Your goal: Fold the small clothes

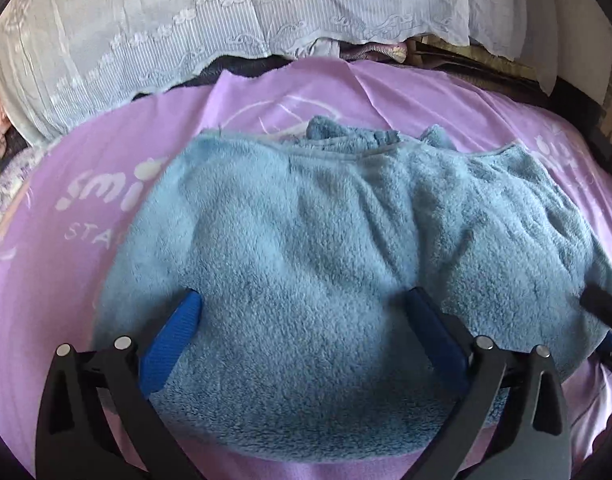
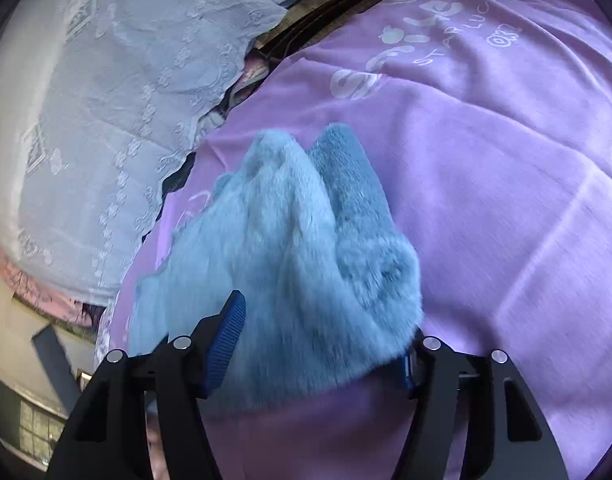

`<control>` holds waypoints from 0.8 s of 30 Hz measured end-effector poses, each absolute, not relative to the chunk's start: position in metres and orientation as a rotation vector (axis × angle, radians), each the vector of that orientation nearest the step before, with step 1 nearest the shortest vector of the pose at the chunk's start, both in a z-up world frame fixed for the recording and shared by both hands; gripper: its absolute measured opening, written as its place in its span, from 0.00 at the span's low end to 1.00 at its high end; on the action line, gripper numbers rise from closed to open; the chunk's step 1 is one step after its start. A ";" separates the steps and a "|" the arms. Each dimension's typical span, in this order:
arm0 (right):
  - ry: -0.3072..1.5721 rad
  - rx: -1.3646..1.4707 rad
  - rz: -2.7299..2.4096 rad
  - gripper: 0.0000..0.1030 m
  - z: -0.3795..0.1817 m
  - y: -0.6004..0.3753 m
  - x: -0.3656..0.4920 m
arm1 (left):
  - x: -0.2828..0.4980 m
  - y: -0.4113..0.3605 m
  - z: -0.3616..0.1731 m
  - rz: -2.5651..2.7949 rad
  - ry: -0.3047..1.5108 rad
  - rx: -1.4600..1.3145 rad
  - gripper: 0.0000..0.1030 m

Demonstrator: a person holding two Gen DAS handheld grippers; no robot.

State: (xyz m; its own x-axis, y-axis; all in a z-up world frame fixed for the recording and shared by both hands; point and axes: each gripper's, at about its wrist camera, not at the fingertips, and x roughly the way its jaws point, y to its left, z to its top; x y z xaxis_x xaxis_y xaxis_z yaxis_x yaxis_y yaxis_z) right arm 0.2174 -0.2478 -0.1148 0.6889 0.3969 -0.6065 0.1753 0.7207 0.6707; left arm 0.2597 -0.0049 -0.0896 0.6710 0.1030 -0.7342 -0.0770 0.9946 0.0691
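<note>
A blue fleece garment [image 1: 326, 248] lies spread on the purple sheet [image 1: 65, 280]. The left gripper [image 1: 301, 320] rests on its near part, jaws spread wide, grasping nothing. The right gripper [image 2: 322, 344] also looks spread, fleece bunched between its fingers — grip uncertain. Judged step: starting a fold. Open sheet lies rightward; a lace cloth [image 1: 145, 20] borders the far edge.

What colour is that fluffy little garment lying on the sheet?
The fleece garment is light blue, plain with no pattern. The left wrist view shows it best.
</note>
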 end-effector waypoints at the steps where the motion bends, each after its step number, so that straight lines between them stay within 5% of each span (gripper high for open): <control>1: 0.822 0.778 0.128 0.64 -0.114 -0.246 0.221 | 0.259 -0.004 -0.088 0.102 0.832 0.026 0.96; 24: 0.705 0.895 0.057 0.57 -0.123 -0.254 0.234 | 0.270 0.012 -0.061 0.099 0.774 -0.119 0.96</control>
